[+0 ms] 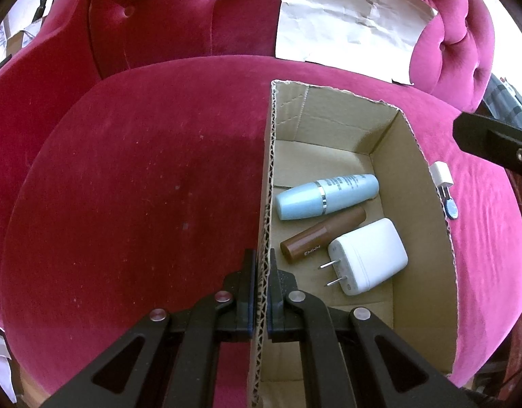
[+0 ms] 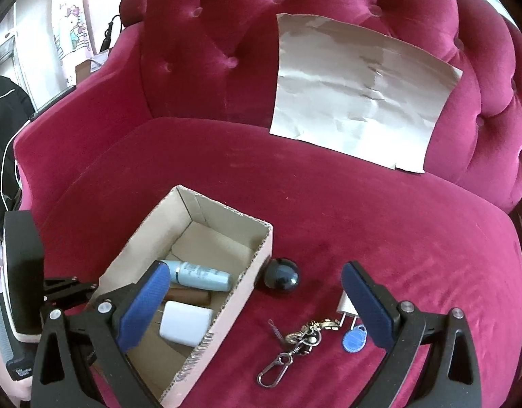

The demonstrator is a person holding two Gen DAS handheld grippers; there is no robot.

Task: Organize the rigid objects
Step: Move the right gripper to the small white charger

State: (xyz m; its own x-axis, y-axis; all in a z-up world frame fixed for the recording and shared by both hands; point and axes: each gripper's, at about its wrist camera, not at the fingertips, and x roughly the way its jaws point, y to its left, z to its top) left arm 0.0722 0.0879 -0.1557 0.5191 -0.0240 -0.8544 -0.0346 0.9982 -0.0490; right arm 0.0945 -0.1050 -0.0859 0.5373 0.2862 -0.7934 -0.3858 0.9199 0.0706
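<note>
Left wrist: your left gripper pinches the cardboard box wall, likely steadying it; blue bottle, brown tube, white charger lie inside.
Right wrist: your right gripper hangs spread wide and empty above the keychain, dark ball and small plug on the sofa seat.

Left gripper clamped, right gripper agape
</note>
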